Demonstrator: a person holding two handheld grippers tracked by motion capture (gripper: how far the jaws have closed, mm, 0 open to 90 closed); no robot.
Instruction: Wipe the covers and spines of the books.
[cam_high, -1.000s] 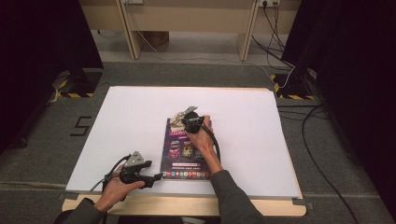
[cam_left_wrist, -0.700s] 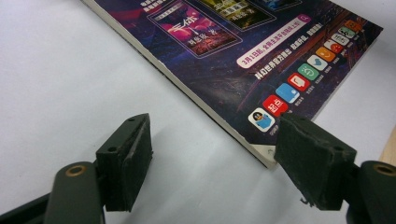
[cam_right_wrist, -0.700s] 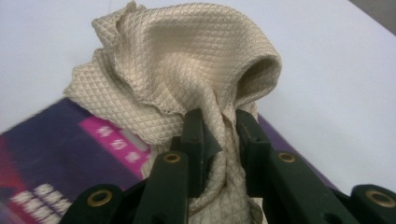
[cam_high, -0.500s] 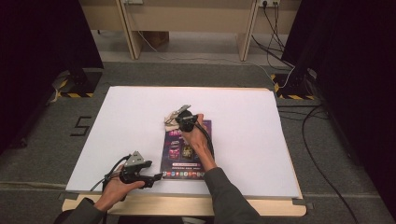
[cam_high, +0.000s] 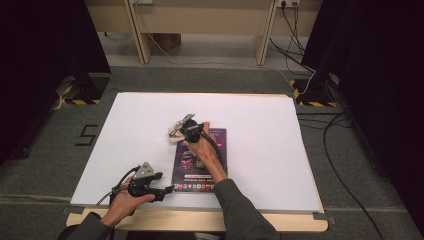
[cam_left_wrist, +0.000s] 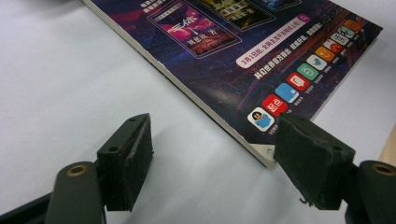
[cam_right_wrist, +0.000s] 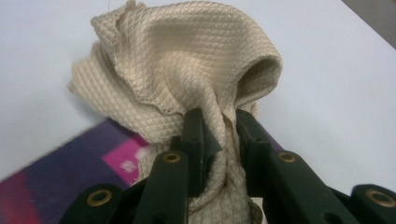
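Right gripper (cam_right_wrist: 219, 135) is pinching a bunched beige cloth (cam_right_wrist: 187, 70) over a magazine (cam_high: 201, 160) at the frame's centre.

Its close view is revealing the cloth's quilted weave; the left gripper (cam_left_wrist: 215, 163), jaws spread wide, is lying low beside the magazine's corner on the white surface (cam_high: 280, 135).

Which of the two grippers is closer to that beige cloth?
Right. The right gripper is clamped on the beige cloth at the magazine's far end; the left gripper sits open by its near corner.
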